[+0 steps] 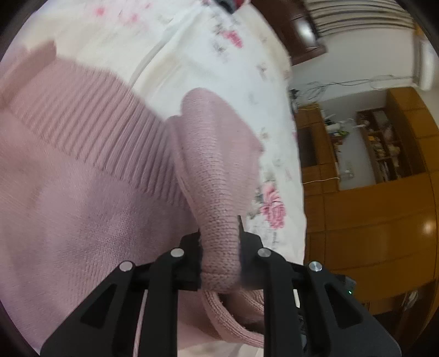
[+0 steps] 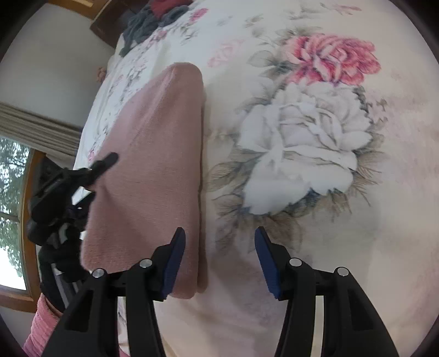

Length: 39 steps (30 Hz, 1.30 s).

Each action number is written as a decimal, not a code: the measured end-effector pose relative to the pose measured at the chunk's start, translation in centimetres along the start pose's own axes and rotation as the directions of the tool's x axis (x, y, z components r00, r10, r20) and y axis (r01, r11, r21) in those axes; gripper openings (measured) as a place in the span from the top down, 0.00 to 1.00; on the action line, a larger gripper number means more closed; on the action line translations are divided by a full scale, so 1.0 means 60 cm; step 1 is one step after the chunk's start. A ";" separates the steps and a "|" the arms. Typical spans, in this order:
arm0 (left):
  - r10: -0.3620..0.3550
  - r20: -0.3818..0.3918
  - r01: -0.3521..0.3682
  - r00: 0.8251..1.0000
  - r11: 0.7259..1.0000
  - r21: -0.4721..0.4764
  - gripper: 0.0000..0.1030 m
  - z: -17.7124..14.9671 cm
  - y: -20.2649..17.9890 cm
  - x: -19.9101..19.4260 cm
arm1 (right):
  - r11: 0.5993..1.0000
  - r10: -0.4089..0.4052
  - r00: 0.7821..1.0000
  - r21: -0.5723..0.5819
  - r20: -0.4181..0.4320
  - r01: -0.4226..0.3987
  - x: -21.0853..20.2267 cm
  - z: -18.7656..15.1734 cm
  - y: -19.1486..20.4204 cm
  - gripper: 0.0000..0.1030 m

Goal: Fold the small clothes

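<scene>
The left gripper (image 1: pixel 221 247) has its jaws pressed onto a rolled fold of a pink knitted sweater (image 1: pixel 90 175), the cloth bulging up between the black fingers (image 1: pixel 192 255) and looping down below them toward 6 o'clock. From the pinch the knit runs up toward 12 o'clock as a rounded sleeve-like tube, and to 9 and 10 o'clock the body of the garment spreads out, with its ribbed band crossing diagonally. It lies on a white bedspread (image 1: pixel 192 55) printed with pink roses. At 3 o'clock in the left wrist view stand wooden cabinets (image 1: pixel 370 219) with open shelves.

The right gripper (image 2: pixel 218 255) hangs with its jaws spread wide, nothing between the blue pads (image 2: pixel 174 261). Its left pad sits over the near right edge of the pink sweater (image 2: pixel 153 164), though contact cannot be told. The garment here stretches from 7 o'clock to 11 o'clock, folded flat with a straight right edge. The left gripper (image 2: pixel 90 175) grips its left edge at 9 o'clock. Right of the sweater the floral bedspread (image 2: pixel 384 219) shows a large white rose. At 12 o'clock lies a heap of dark clothes (image 2: pixel 153 19); a window (image 2: pixel 13 192) is at 9 o'clock.
</scene>
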<state>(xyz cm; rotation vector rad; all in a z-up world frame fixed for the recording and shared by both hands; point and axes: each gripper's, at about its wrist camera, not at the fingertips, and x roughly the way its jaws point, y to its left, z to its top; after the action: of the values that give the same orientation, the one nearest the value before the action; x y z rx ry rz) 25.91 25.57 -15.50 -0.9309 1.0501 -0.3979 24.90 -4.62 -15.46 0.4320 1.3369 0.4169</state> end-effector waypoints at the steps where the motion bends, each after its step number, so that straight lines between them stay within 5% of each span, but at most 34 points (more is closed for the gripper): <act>1: -0.009 0.010 0.008 1.000 1.000 0.007 0.84 0.002 -0.003 -0.013 | 1.000 0.002 1.000 -0.011 0.000 -0.002 -0.001 -0.001 0.007 0.48; 10: 0.032 0.091 -0.037 0.995 0.997 0.062 0.84 0.041 0.025 -0.156 | 0.997 0.033 0.999 -0.069 -0.007 -0.034 0.011 -0.006 0.062 0.44; 17: 0.108 0.121 -0.110 0.987 0.994 0.012 0.84 0.065 0.121 -0.236 | 0.989 0.052 0.997 -0.132 -0.053 -0.059 0.045 -0.017 0.114 0.44; 27: 0.264 0.048 -0.262 0.963 0.964 -0.034 0.83 0.075 0.249 -0.199 | 0.975 0.057 0.988 -0.207 -0.140 -0.086 0.107 -0.041 0.186 0.44; 33: 0.281 0.059 -0.275 0.958 0.957 -0.095 0.69 0.072 0.261 -0.218 | 0.972 0.046 0.984 -0.221 -0.172 -0.084 0.129 -0.042 0.202 0.44; 39: 0.281 0.085 -0.283 0.956 0.959 0.006 0.54 0.005 0.212 -0.294 | 0.969 0.080 0.982 -0.216 -0.172 -0.117 0.131 -0.046 0.215 0.43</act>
<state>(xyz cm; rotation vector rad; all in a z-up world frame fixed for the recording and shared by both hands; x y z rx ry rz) 16.07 44.92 -15.84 -0.7612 1.0826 -0.1292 23.08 10.61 -15.75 0.2805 1.4101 0.6915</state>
